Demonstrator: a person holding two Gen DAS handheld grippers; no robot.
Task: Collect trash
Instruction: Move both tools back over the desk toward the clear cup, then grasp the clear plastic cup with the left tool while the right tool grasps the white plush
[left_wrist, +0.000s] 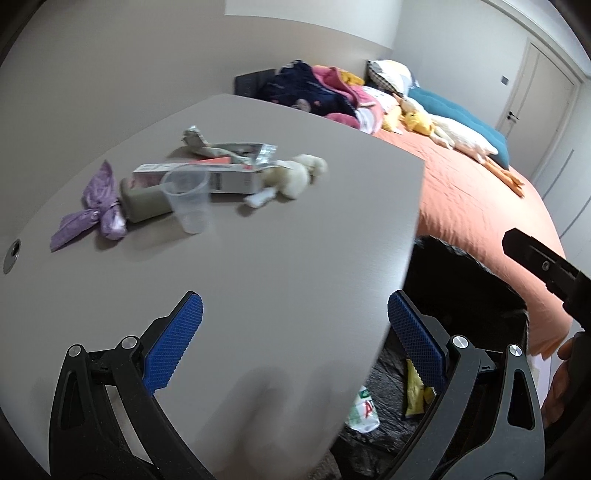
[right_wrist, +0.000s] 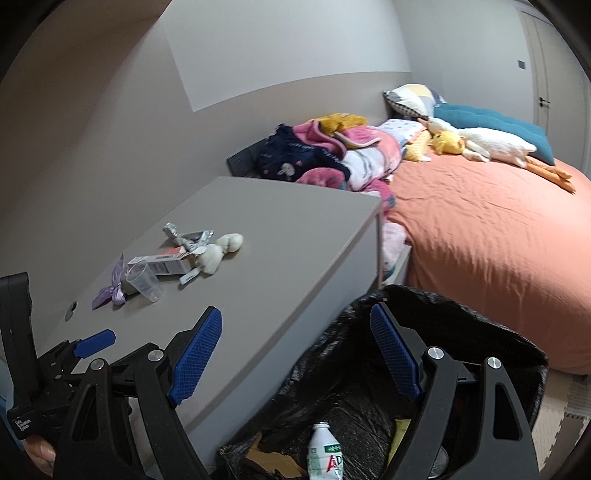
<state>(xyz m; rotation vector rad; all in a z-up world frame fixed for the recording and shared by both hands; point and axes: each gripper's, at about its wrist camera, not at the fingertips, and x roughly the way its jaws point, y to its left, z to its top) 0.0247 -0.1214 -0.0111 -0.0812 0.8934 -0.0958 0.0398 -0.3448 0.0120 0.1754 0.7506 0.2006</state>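
trash is clustered on the far-left part of the grey flat-topped desk: a clear plastic cup standing upright, a knotted purple plastic wrapper to its left, an olive-grey soft tube-shaped item lying between and touching both, a white-and-pink cardboard box lying flat behind the cup, crumpled silver foil packaging behind the box, and a cream fluffy plush scrap at the box's right end.

left claw is held open and empty over the near part of the desk, blue ribbed pads wide apart, well short of the trash cluster. its right finger is seen past the desk edge, above the bin.

right claw is also spread open, nothing gripped. it is positioned over the gap between the desk's corner and the black plastic-lined trash bin, which stands on the floor just beside the desk and next to the orange-covered bed.

inside the bin a small white plastic bottle with green-and-red label is seen standing roughly upright, with a yellow wrapper beside it; other contents are too dark to identify.

on the bed, piled pink and navy clothing, a yellow plush toy and a white plush goose are visible.
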